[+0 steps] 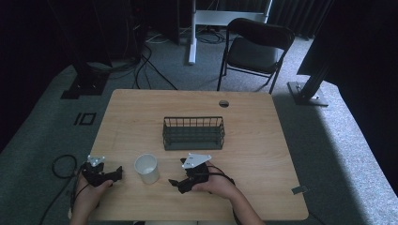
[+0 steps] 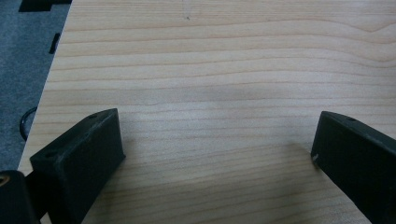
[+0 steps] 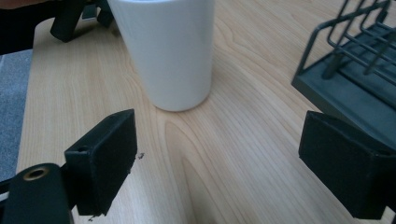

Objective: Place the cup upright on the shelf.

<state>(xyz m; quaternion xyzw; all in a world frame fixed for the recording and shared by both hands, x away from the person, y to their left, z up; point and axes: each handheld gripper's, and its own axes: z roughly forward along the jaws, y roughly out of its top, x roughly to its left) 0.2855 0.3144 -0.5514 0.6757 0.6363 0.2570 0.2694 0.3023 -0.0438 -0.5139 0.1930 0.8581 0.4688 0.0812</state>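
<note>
A white cup [image 1: 147, 168] stands upright on the wooden table [image 1: 253, 154] near the front edge, between my two grippers. My left gripper [image 1: 116, 173] rests at the front left, pointing toward the cup; in the left gripper view it [image 2: 217, 135] is open wide over bare wood. My right gripper [image 1: 175, 183] sits just right of the cup and points at it. Seen from the right gripper view, that gripper [image 3: 219, 135] is open, and the cup [image 3: 168, 51] stands a short way ahead of its jaws, untouched.
A black wire basket [image 1: 193, 132] sits mid-table behind the cup, and its corner [image 3: 350, 70] shows at the right of the right gripper view. A black folding chair [image 1: 253, 49] stands beyond the table. Cables [image 1: 61, 164] lie on the grey carpet at left.
</note>
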